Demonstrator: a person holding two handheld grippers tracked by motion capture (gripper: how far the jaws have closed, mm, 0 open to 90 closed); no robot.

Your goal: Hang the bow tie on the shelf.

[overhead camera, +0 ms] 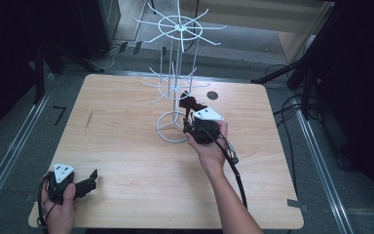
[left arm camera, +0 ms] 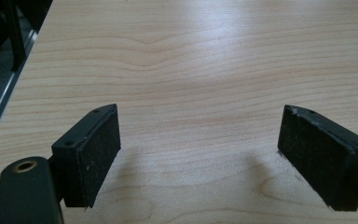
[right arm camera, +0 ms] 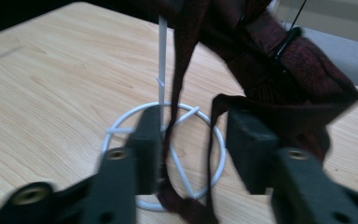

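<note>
A white wire rack (overhead camera: 179, 73) stands on the wooden table (overhead camera: 126, 146), and its ring base (right arm camera: 216, 135) lies flat on the wood. A dark red knitted cloth (overhead camera: 191, 103) with straps hangs at the rack's lower arms. My right gripper (overhead camera: 190, 124) is right below and beside it, at the base ring. In the right gripper view the cloth (right arm camera: 279, 60) hangs just ahead, and my right gripper (right arm camera: 193, 135) is open with a dangling strap (right arm camera: 185, 56) passing between its jaws. Near the table's front left corner, my left gripper (overhead camera: 91, 179) rests open; nothing lies between its pads (left arm camera: 98, 154).
A small dark round spot (overhead camera: 212, 95) sits on the table right of the rack. The rack's upper wire arms (overhead camera: 180, 24) spread wide above the far edge. Black stands and cables (overhead camera: 297, 73) crowd the floor at the right.
</note>
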